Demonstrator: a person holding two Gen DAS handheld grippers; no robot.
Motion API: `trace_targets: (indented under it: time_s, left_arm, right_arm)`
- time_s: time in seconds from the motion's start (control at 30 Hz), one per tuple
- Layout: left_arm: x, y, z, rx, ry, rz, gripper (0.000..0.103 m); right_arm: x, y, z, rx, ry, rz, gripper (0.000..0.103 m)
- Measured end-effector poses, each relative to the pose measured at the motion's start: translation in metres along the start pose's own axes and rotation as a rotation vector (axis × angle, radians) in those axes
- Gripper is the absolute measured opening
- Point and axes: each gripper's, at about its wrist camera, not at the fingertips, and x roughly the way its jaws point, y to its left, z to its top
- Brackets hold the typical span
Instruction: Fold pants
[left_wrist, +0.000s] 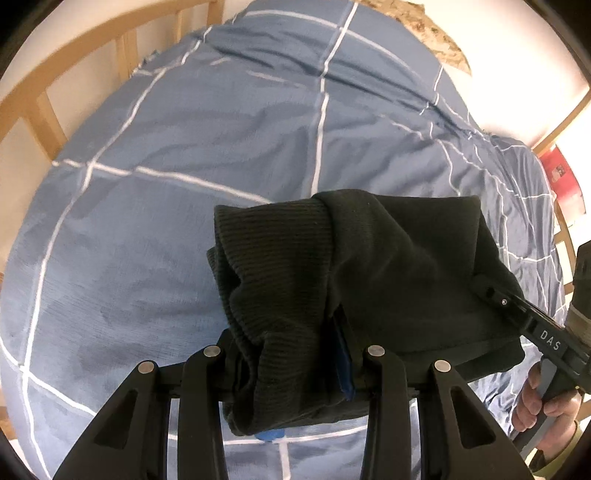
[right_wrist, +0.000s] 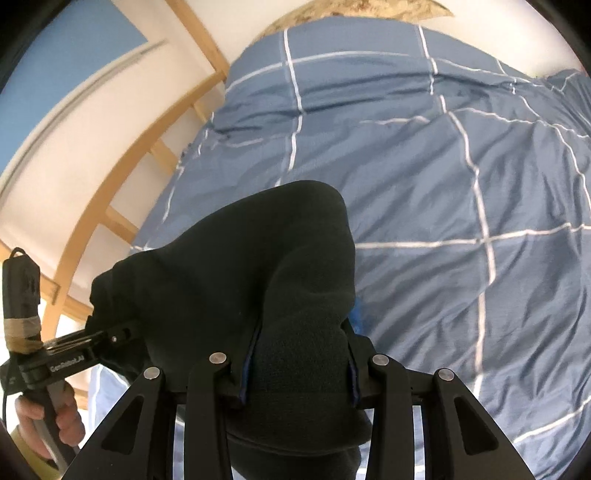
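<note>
Pants (left_wrist: 369, 266), dark and bunched, hang above the blue checked duvet (left_wrist: 184, 155), slung between two hand-held grippers. Taking the pants as the landmark and going from left to right: at their left end the left gripper (left_wrist: 291, 354) pitches steeply downward, its jaws drawn in narrow and clamped on a thick wad of ribbed cuff, which bulges up between the blue-edged pads and droops below them. In the right wrist view this same tool enters from the left of the pants, its finger buried in the fabric's left edge, and the person's left hand (right_wrist: 55, 417) sits low at the left, curled round the grip and trigger, with taped hardware standing upright above it.

Across the middle the cloth forms a folded slab, clear of the bedding in both views, with the white-lined cover spread out beyond it.

At the right end of the pants the right gripper (right_wrist: 295, 373) also tilts downward, though less steeply, and its jaws are narrow and closed on a rounded hump of smooth black fabric that swells up over the pads. From the left wrist view its finger bites into the pants' right edge, and the right hand (left_wrist: 546, 402) is wrapped round the handle low at the right, fingers folded over the trigger.

Wooden bed rails (right_wrist: 122, 192) curve away to the left of the pants.
</note>
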Motion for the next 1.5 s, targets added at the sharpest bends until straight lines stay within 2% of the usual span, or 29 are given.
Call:
trace_targets:
  time_s: [0.13,0.33,0.4,0.47,0.53,0.6,0.83,0.9,0.93,1.0,1.07,1.13,1.2,1.33,1.4,1.5]
  left_arm:
    - [0.022,0.007,-0.007,0.005,0.039,-0.021,0.037]
    - [0.037,0.009,-0.014,0.066,0.077,0.0,0.044]
    - [0.036,0.008,-0.015,0.098,0.087,0.022,0.055]
    - [0.032,0.005,-0.016,0.147,0.085,0.085,0.064]
    - [0.028,0.004,-0.016,0.175,0.08,0.108,0.067]
    - [0.026,0.003,-0.016,0.173,0.089,0.118,0.076]
    - [0.01,0.004,-0.014,0.115,0.102,0.127,0.078]
    - [-0.003,0.004,-0.016,0.103,0.079,0.162,0.079]
    - [-0.009,0.004,-0.017,0.101,0.065,0.18,0.079]
    - [-0.023,-0.003,-0.02,0.122,0.017,0.267,0.079]
    - [-0.036,-0.013,-0.024,0.152,-0.029,0.322,0.08]
    - [-0.048,-0.028,-0.03,0.177,-0.077,0.355,0.08]
    - [-0.064,-0.049,-0.038,0.2,-0.142,0.381,0.086]
    - [-0.091,-0.084,-0.054,0.184,-0.239,0.352,0.093]
    - [-0.101,-0.103,-0.066,0.162,-0.27,0.324,0.093]
    - [-0.112,-0.132,-0.085,0.153,-0.301,0.32,0.094]
  right_arm:
    - [0.014,0.003,-0.009,-0.039,0.019,-0.035,0.038]
    - [0.026,0.001,-0.022,-0.051,0.05,-0.081,0.039]
    - [0.027,0.0,-0.022,-0.045,0.053,-0.103,0.043]
    - [0.024,0.0,-0.021,-0.038,0.047,-0.132,0.048]
    - [0.018,-0.003,-0.018,-0.026,0.027,-0.191,0.053]
    - [0.014,-0.006,-0.016,-0.019,0.015,-0.234,0.059]
    - [0.018,-0.009,-0.015,-0.035,0.057,-0.305,0.059]
    - [0.01,-0.007,-0.013,-0.037,0.039,-0.329,0.059]
    - [0.006,-0.006,-0.014,-0.041,0.032,-0.344,0.064]
    - [-0.003,-0.007,-0.013,-0.05,0.019,-0.412,0.067]
    - [-0.014,-0.006,-0.014,-0.076,-0.005,-0.463,0.068]
    - [-0.029,-0.007,-0.017,-0.095,-0.03,-0.455,0.071]
    - [-0.044,-0.009,-0.02,-0.096,-0.053,-0.43,0.073]
    - [-0.087,-0.022,-0.034,-0.082,-0.121,-0.376,0.084]
    - [-0.105,-0.028,-0.043,-0.085,-0.152,-0.375,0.087]
    - [-0.134,-0.041,-0.057,-0.087,-0.181,-0.375,0.09]
